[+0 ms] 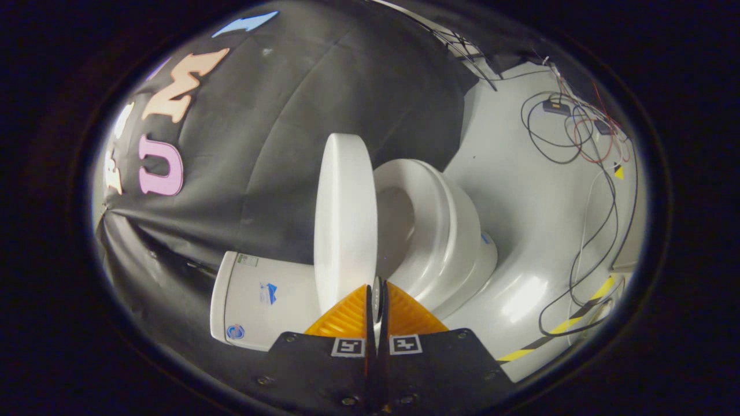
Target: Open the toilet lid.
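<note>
Gripping lid [345, 219] edge, jaws closed

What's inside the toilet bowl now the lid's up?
With the lid raised, the bowl opening shows smooth white wall; its bottom is hidden behind the lid and rim. The gripper fingers are nearly closed at the lid's edge.

Toilet lid raised, as I see it from the gripper

The white oval toilet lid [345, 222] stands lifted well clear of the toilet [445, 231] seat, its rim pinched between my gripper [377, 297] and its orange fingers [347, 318].
</note>
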`<state>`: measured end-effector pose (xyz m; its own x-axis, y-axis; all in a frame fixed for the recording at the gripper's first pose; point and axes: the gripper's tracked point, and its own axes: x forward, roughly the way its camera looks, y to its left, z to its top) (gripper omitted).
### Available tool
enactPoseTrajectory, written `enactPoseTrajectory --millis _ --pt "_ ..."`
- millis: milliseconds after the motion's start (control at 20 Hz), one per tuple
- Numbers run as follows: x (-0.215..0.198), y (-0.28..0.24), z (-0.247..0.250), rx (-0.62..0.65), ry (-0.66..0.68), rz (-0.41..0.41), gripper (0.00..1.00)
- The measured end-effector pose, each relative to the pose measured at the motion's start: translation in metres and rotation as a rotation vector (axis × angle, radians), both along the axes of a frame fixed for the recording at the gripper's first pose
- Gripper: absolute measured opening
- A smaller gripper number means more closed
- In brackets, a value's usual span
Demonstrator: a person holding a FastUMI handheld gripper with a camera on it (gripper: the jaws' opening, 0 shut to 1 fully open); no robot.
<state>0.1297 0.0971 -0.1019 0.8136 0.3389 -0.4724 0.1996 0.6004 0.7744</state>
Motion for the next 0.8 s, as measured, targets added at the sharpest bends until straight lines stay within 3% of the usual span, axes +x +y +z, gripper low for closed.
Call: enactPoseTrajectory --millis 550,800 --pt "0.008 0.018 0.029 -0.039 -0.184 0.081 0.01" --pt "0.010 0.020 0.031 -0.118 -0.236 0.103 0.01"
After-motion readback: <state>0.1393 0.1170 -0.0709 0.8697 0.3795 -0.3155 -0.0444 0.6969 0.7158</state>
